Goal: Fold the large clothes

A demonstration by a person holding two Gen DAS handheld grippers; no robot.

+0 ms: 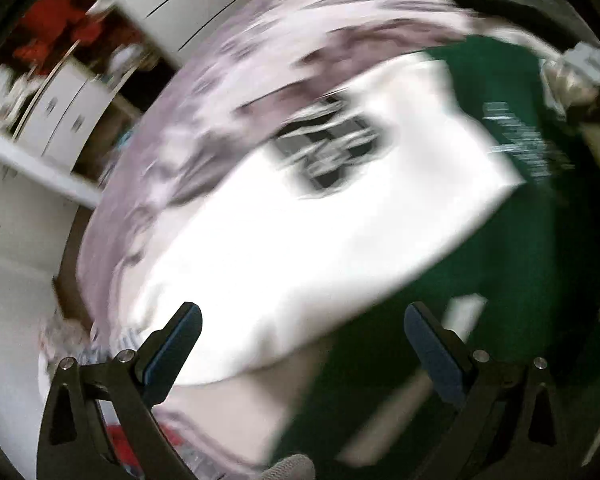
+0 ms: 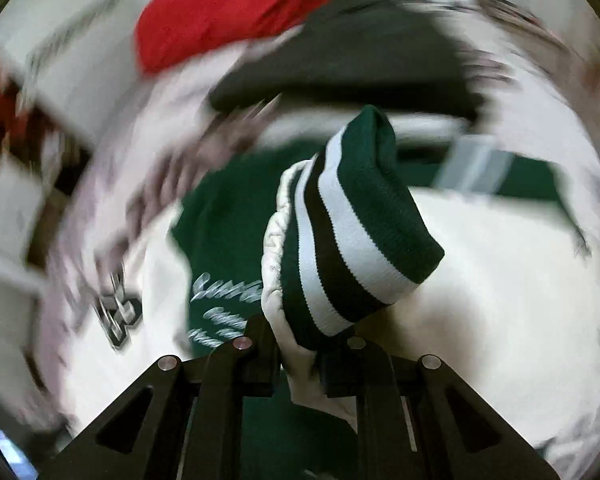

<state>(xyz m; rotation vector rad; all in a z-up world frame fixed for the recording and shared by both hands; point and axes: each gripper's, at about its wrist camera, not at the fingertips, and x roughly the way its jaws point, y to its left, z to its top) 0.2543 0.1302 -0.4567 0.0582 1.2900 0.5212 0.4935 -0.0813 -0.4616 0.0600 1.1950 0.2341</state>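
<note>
Patterned pale bedspread [image 1: 172, 160] under everything, white drawers [image 1: 60, 112] behind; both views blurred. One green-and-white jacket [image 1: 500, 260] lies spread on it. Right gripper [image 2: 300, 354] clamped on its striped cuff [image 2: 352, 232]. Left gripper [image 1: 302, 332] wide open above the white sleeve [image 1: 300, 240], holding nothing. Risk: cuff slipping out under a fast swing. Also one red garment [image 2: 228, 12], one dark garment [image 2: 360, 56].

A bed covered in a pale lilac sheet with dark grey blotches [image 1: 172, 168] carries everything. A green-and-white varsity-style jacket [image 1: 300, 248] lies spread on it. Near the far edge sit a crumpled red garment [image 2: 236, 12] and a dark grey folded cloth [image 2: 352, 60], all blurred.
</note>
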